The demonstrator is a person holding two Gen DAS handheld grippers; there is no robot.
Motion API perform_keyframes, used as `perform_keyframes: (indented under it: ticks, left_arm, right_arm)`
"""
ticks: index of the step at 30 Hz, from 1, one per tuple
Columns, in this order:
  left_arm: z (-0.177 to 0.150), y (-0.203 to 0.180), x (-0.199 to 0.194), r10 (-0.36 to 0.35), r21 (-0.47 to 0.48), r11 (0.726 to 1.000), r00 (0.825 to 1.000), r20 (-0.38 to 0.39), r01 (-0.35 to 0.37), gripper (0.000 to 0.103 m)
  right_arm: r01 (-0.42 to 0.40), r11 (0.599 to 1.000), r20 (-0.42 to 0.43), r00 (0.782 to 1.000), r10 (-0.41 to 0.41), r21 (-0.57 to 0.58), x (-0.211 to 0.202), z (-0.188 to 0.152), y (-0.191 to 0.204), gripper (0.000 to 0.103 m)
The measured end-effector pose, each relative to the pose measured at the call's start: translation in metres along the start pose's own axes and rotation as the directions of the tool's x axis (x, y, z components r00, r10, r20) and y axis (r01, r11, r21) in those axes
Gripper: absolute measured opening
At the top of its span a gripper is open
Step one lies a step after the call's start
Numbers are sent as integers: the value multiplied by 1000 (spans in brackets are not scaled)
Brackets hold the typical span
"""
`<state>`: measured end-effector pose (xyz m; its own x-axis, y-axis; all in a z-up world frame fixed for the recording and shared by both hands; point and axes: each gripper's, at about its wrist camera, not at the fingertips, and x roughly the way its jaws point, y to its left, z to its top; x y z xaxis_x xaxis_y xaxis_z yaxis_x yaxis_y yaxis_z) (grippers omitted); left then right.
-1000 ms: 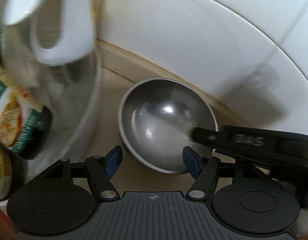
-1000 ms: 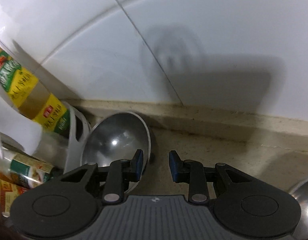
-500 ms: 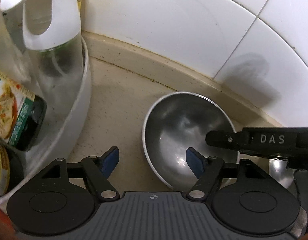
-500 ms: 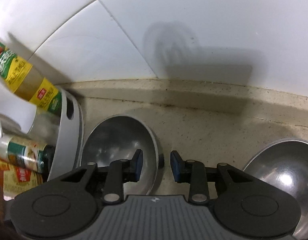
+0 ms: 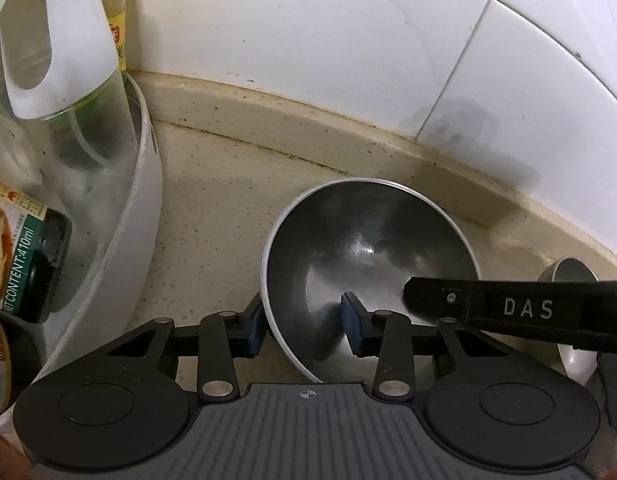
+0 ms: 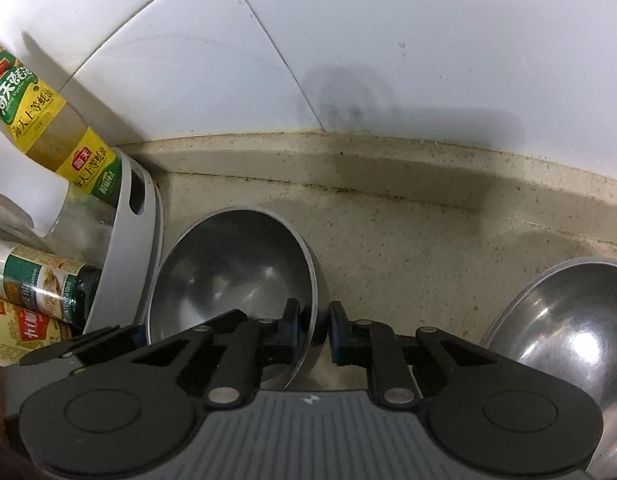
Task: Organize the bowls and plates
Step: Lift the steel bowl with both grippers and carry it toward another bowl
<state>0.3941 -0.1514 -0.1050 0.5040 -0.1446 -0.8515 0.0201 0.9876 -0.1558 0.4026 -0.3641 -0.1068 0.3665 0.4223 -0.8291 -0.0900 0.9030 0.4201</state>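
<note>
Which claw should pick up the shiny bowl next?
Probably the right claw: its fingers already sit close on either side of the near bowl's rim. The left claw straddles the opposite rim with its fingers wider apart. A second bowl waits to the right.

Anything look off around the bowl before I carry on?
Nothing spilled or damaged. The odd part: both grippers sit on one steel bowl, the left gripper astride its left rim, the right gripper pinching its right rim. A second steel bowl sits untouched to the right.
</note>
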Motion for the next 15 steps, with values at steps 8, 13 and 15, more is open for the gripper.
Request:
perform_keyframes:
  ticks: [8, 13, 15]
  left_arm:
    - [5, 0, -7, -3, 6, 1000, 1000, 25, 2, 47]
    - [6, -4, -18, -9, 20, 1000, 999, 37, 9, 47]
    - [6, -4, -23, -14, 26, 1000, 999, 44, 13, 47]
  right_arm:
    - [-1, 1000, 23, 1000, 1, -4, -9, 2, 3, 13]
    - [1, 1000, 40, 999, -1, -4, -17, 3, 5, 13]
    - [7, 1000, 48, 999, -6, -8, -22, 2, 7, 13]
